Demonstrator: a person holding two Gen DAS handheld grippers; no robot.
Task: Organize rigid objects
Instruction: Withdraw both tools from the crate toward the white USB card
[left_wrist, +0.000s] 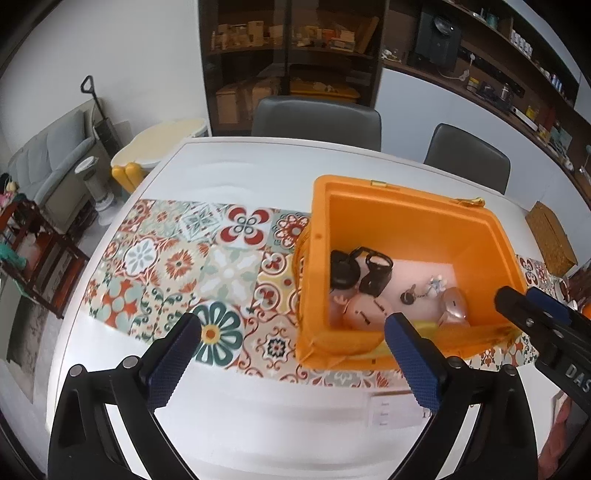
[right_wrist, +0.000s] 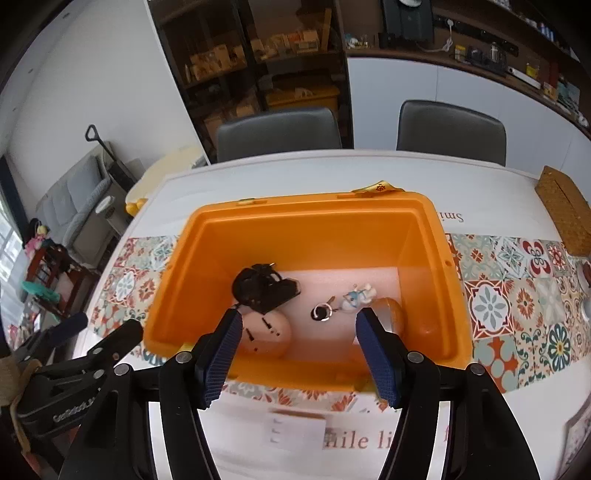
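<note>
You had both claws, left (left_wrist: 295, 347) and right (right_wrist: 299, 343), spread and empty by the bin (right_wrist: 436, 229); swinging back carelessly could've clipped its rim and shoved it along the bench (left_wrist: 258, 162).

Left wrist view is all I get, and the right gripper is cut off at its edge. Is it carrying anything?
Observer: No. The right gripper is open, with nothing held between its fingers.
Operator: Where does it point?
Observer: Over the near wall of the bin, down toward the keychain on its floor.
</note>
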